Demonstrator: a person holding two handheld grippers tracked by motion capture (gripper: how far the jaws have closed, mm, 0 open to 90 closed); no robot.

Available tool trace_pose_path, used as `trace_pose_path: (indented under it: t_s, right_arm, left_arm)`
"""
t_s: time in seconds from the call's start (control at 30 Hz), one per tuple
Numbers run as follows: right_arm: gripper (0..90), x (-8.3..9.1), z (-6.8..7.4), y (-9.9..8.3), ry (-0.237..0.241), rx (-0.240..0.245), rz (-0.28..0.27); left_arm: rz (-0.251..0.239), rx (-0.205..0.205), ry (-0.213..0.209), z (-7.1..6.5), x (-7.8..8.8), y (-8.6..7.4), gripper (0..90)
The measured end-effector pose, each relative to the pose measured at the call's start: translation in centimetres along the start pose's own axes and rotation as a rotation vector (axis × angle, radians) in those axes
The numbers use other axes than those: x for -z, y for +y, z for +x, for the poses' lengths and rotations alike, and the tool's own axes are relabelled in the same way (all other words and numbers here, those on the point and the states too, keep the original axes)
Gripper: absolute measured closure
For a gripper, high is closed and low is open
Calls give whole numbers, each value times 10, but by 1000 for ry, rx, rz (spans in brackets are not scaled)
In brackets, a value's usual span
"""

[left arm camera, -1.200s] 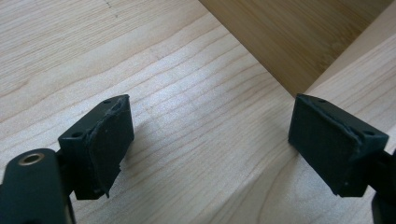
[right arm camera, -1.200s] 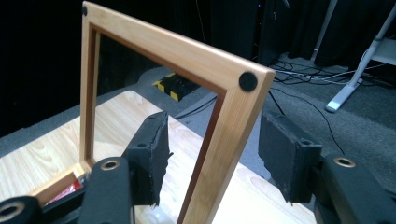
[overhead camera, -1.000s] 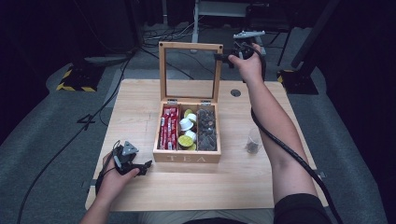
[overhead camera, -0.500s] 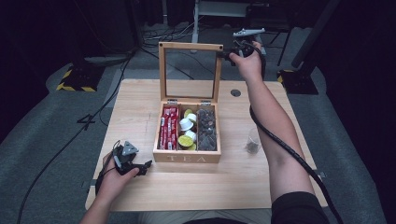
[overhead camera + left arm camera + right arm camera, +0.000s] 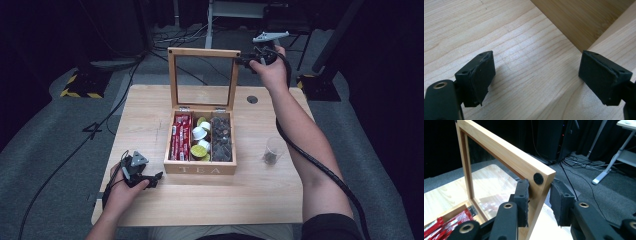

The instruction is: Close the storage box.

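Right gripper [image 5: 539,195] has just been closing on the upright glass-paned wooden lid [image 5: 202,75] of the wooden tea box [image 5: 200,169] — jaws pinching its top right corner, frame between the pads. The box sits mid-table, open. Left gripper [image 5: 141,176] rests just left of the box's front — jaws spread wide, empty.

The right arm stretches far forward, its hand raised, and the right hand-held gripper [image 5: 539,202] has just been closing its jaws, now clamped on a wooden frame corner. The left forearm lies low and bent, its left hand-held gripper [image 5: 536,80] held level with jaws spread wide, nothing between them.
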State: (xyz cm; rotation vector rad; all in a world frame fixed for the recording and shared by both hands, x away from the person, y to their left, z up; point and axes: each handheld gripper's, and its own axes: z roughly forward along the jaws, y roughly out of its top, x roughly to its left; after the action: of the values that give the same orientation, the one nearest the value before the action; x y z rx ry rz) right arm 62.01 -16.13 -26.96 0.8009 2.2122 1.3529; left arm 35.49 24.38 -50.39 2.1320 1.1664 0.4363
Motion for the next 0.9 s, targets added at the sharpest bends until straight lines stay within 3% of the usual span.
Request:
trace_pose_path:
  t_s: [0.17, 0.47, 0.67, 0.9]
  right_arm:
    - [689, 14, 11, -2, 18, 35, -9]
    - [691, 36, 29, -9, 67, 55, -35]
    - [682, 52, 47, -10, 78, 63, -3]
    - [660, 71, 72, -18, 87, 126, 22]
  left_arm:
    - [-1, 5, 0, 0, 0, 0, 143]
    - [-6, 7, 3, -1, -1, 0, 142]
    - [-6, 9, 3, -1, -1, 0, 142]
    - [-6, 8, 3, -1, -1, 0, 142]
